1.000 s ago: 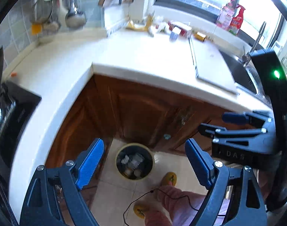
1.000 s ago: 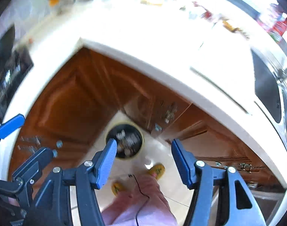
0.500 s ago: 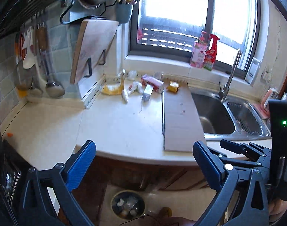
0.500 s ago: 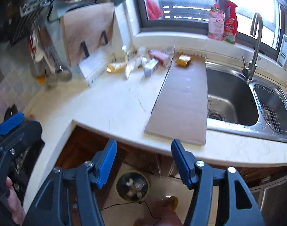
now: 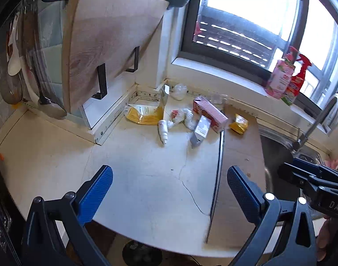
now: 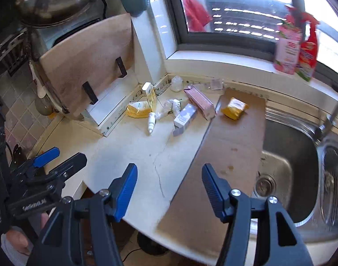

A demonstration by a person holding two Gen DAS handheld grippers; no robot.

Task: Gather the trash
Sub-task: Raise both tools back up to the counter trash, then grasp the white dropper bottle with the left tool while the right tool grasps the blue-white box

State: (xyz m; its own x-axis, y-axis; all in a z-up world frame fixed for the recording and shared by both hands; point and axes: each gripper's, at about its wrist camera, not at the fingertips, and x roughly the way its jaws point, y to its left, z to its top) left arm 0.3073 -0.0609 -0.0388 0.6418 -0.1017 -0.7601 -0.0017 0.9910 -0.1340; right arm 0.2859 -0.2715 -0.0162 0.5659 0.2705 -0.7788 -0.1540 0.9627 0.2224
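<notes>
Yellow pouch (image 6: 234,108), pink carton (image 6: 199,101), perhaps lilac-and-white box (image 6: 184,119)

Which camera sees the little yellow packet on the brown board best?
The right wrist view. There the yellow packet lies in plain sight on the brown board, with its top face showing. In the left wrist view the same packet looks smaller and is seen more from the side.

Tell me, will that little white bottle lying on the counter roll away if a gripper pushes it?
Probably. The white bottle lies on its side and looks round, so a sideways nudge would likely roll it. It looks small, likely light. Its smooth surface might slip between pads.
</notes>
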